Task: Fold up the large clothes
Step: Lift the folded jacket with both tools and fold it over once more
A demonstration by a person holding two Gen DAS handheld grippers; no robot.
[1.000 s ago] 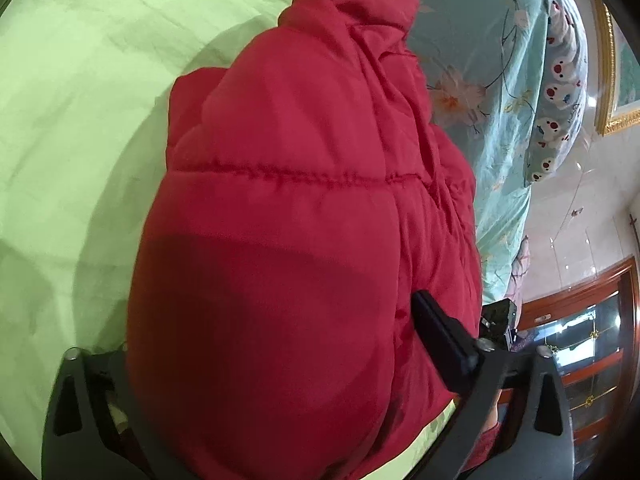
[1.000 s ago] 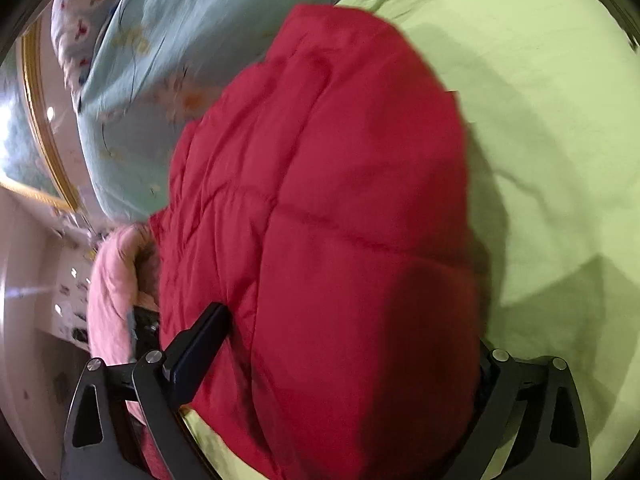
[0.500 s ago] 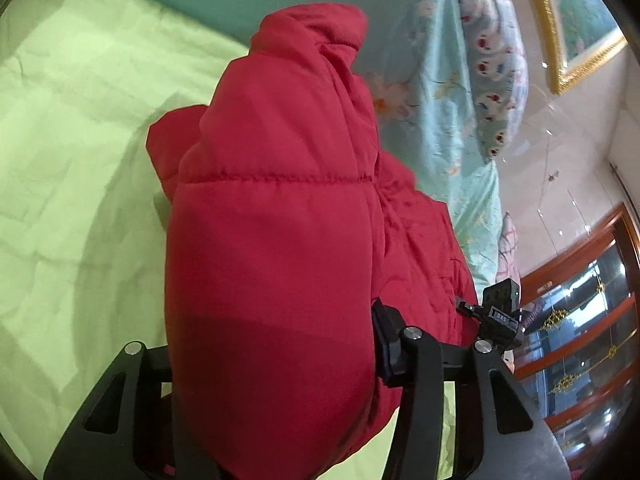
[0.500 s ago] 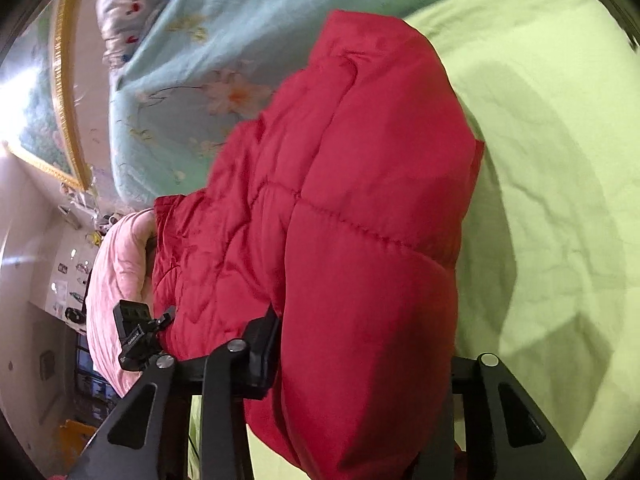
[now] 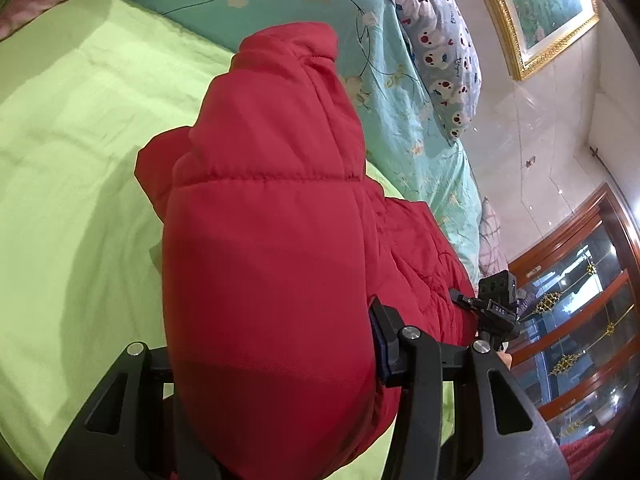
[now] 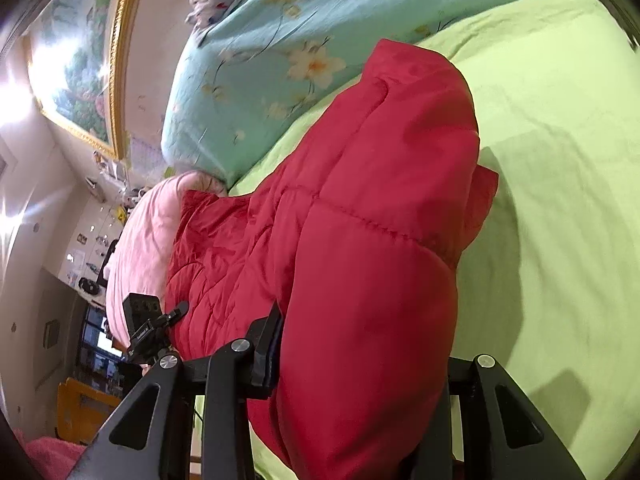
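Red and thickly padded, one quilted jacket (image 5: 272, 280) lies on the lime-green bedsheet (image 5: 72, 168), its near edge lifted between two handheld grippers. At left, the left gripper (image 5: 276, 364) has just drawn its jaws in and pinches a fat roll of the jacket's near edge; its right pad presses into the fabric, while the other finger is hidden behind the bulge. At right, the right gripper (image 6: 360, 360) has likewise narrowed onto its own thick fold of the same edge, left pad bearing on the cloth — the far finger again out of sight.

The likely trouble: slick, springy padding could slide out of either pinch as the edge is carried over, dropping one side and skewing the fold. A lopsided lift could also drag the jacket toward the turquoise floral quilt (image 6: 256, 64) near its far end.

Counted: one jacket, two grippers, one quilt, one printed pillow (image 5: 440, 52), one gilt-framed painting (image 5: 548, 12).
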